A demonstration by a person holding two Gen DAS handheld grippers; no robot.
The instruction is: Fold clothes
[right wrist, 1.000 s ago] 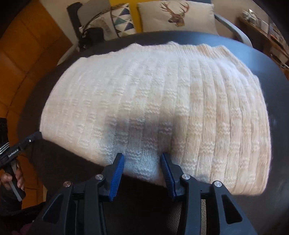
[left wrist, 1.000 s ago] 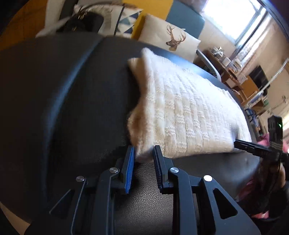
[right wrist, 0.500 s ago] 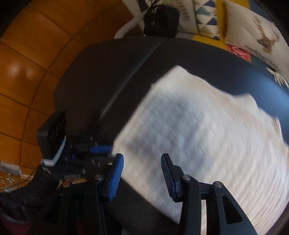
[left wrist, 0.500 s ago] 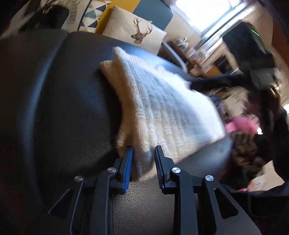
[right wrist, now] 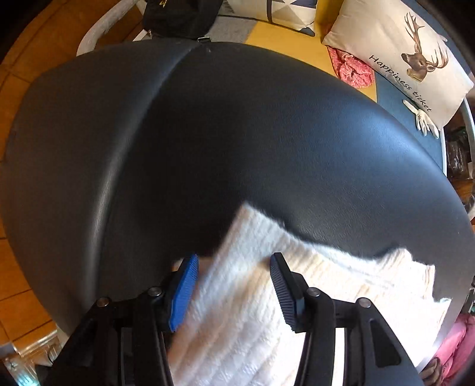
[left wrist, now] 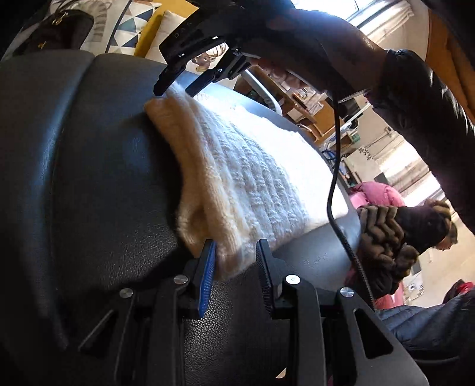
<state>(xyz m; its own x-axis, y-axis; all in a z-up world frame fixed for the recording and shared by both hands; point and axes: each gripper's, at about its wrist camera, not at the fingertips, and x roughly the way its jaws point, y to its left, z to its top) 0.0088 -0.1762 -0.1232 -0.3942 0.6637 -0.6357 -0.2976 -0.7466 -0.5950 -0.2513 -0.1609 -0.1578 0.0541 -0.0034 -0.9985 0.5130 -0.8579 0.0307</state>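
A cream knitted sweater [left wrist: 249, 178] lies folded on a black leather surface [left wrist: 89, 178]. My left gripper [left wrist: 236, 261] is open at the sweater's near corner, with the thick folded edge between its fingers. My right gripper [left wrist: 175, 86] shows in the left wrist view at the sweater's far corner. In the right wrist view the right gripper [right wrist: 234, 285] is open above that corner of the sweater [right wrist: 267, 311], which looks blurred.
Beyond the black surface [right wrist: 237, 133] stands a sofa with a deer pillow [right wrist: 400, 56], a triangle-pattern pillow [left wrist: 130, 26] and a black bag [right wrist: 178, 14]. A red cloth [right wrist: 353, 69] lies there. Dark and pink clothes [left wrist: 394, 234] are piled at right.
My right gripper has swung from the sweater's near long edge across to its far corner. The left gripper has stayed at the near corner.
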